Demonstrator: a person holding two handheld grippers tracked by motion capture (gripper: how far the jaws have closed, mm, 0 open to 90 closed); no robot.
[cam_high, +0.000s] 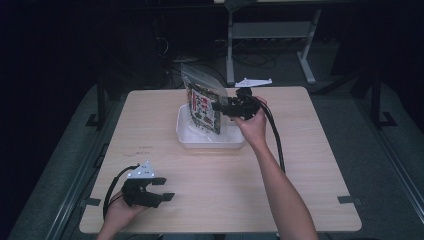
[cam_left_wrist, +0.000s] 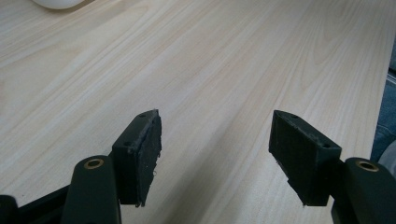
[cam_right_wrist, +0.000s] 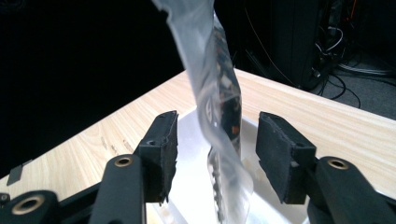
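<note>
Two hand-held grippers work over a pale wooden desk (cam_high: 300, 165) set in a dark room. At the near left corner, the left hand-held gripper (cam_high: 162, 189) sits low over the desk, gripped by the person's left hand (cam_high: 119, 212), a black cable looping out behind it and a grey three-cornered plate on top. It is released: in the left gripper view its two black jaws stand wide apart with bare wood grain between them, and the left hand-held gripper (cam_left_wrist: 215, 156) grasps nothing. A curved white edge shows at the top left of that view.

Near the middle of the desk, toward the far edge, a shallow white tray (cam_high: 207, 141) rests flat. Standing upright in it is a clear plastic bag (cam_high: 202, 102) with a printed red, black and white pack inside; its top rises above the tray and leans to the left.

Just right of the bag, the right hand-held gripper (cam_high: 216, 106) points left at it, held by the right hand (cam_high: 252, 125). In the right gripper view the jaws are spread on either side of the bag (cam_right_wrist: 219, 126), with a gap showing on each side, so the right hand-held gripper (cam_right_wrist: 217, 154) is released around it rather than clenched. The tray (cam_right_wrist: 191, 177) lies below.
</note>
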